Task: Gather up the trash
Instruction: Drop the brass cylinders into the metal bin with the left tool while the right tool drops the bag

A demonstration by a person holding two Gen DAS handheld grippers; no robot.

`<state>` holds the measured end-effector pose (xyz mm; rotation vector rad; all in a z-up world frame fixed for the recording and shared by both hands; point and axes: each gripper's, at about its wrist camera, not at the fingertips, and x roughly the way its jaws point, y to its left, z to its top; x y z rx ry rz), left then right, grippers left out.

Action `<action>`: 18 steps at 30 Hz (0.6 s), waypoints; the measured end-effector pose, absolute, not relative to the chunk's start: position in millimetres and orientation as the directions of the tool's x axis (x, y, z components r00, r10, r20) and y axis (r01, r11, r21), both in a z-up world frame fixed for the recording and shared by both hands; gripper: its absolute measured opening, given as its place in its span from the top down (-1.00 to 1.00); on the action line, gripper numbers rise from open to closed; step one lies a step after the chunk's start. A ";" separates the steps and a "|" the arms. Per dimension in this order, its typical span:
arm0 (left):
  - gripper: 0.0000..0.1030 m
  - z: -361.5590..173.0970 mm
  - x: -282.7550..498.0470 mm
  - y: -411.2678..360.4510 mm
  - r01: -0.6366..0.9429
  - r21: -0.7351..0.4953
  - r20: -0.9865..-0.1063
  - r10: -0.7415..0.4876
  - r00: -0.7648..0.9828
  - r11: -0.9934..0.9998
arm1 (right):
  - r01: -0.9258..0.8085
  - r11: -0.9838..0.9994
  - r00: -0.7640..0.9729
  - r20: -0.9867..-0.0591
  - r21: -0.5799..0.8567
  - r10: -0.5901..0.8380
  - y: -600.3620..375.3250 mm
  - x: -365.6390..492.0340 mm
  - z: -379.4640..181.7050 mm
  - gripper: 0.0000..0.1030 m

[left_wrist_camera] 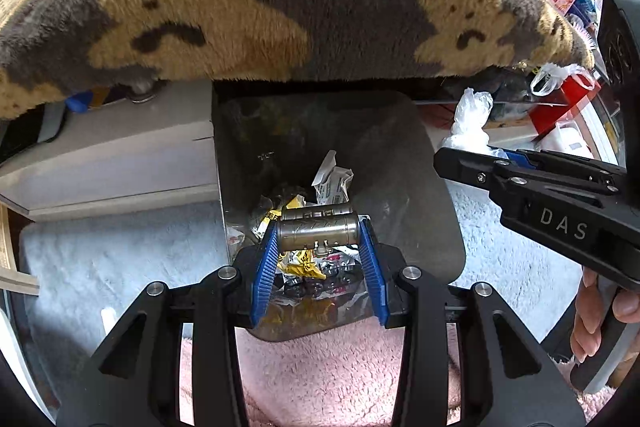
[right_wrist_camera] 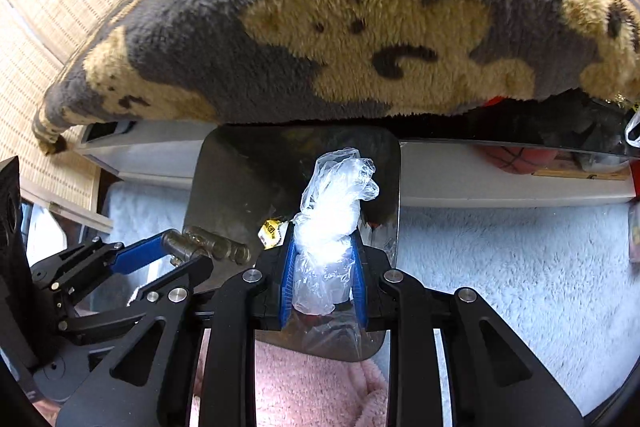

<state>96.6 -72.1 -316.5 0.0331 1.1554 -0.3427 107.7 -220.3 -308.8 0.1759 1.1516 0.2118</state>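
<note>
A dark trash bin [left_wrist_camera: 436, 211] stands on the floor under a table edge, with wrappers [left_wrist_camera: 332, 179] inside. My left gripper [left_wrist_camera: 320, 235] is shut on a small metal cylinder [left_wrist_camera: 318, 235], held crosswise over the bin's opening. My right gripper [right_wrist_camera: 324, 247] is shut on a crumpled clear plastic bag [right_wrist_camera: 336, 203], also above the bin [right_wrist_camera: 224, 179]. In the left wrist view the right gripper [left_wrist_camera: 444, 155] enters from the right with the plastic bag [left_wrist_camera: 472, 115] at its tip. In the right wrist view the left gripper [right_wrist_camera: 176, 247] shows at the left with the cylinder [right_wrist_camera: 208, 247].
A grey and tan bear-pattern blanket [left_wrist_camera: 320, 7] hangs over the table above the bin. A white box [left_wrist_camera: 120, 155] lies left of the bin. Pale blue rug [right_wrist_camera: 520, 267] and pink fleece [right_wrist_camera: 312, 387] cover the floor. Clutter [left_wrist_camera: 560, 99] sits at the right. A hand [left_wrist_camera: 592, 311] holds the right gripper's handle.
</note>
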 end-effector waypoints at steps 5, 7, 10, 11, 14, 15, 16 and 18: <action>0.27 -324.0 105.6 -75.3 0.291 -0.165 -0.909 -0.260 0.326 0.942 | -0.070 0.964 0.379 -0.887 0.256 0.263 -216.8 115.4 -312.7 0.46; 0.26 -323.7 107.9 -74.7 0.288 -0.170 -0.907 -0.263 0.327 0.942 | -0.070 0.968 0.383 -0.889 0.243 0.251 -214.3 118.8 -312.8 0.33; 0.08 -320.1 109.9 -71.5 0.283 -0.173 -0.903 -0.267 0.337 0.943 | -0.061 0.968 0.392 -0.886 0.245 0.249 -215.4 120.4 -310.6 -0.01; 0.02 -318.9 110.1 -70.3 0.281 -0.171 -0.901 -0.265 0.343 0.944 | -0.056 0.969 0.397 -0.885 0.241 0.243 -215.8 120.5 -309.1 -0.01; -0.19 -311.9 107.5 -66.8 0.277 -0.159 -0.897 -0.256 0.359 0.948 | -0.053 0.973 0.404 -0.886 0.224 0.226 -218.0 121.0 -304.8 -0.13; -0.27 -309.5 106.2 -65.7 0.276 -0.155 -0.895 -0.253 0.367 0.949 | -0.048 0.975 0.415 -0.884 0.217 0.217 -219.3 119.4 -301.2 -0.25; -0.31 -305.9 104.0 -64.5 0.276 -0.150 -0.892 -0.251 0.376 0.949 | -0.043 0.976 0.428 -0.879 0.213 0.211 -221.0 117.6 -297.6 -0.48; -0.54 -298.3 100.0 -61.5 0.276 -0.139 -0.887 -0.244 0.393 0.951 | -0.034 0.980 0.455 -0.870 0.196 0.190 -223.7 113.7 -288.7 -0.76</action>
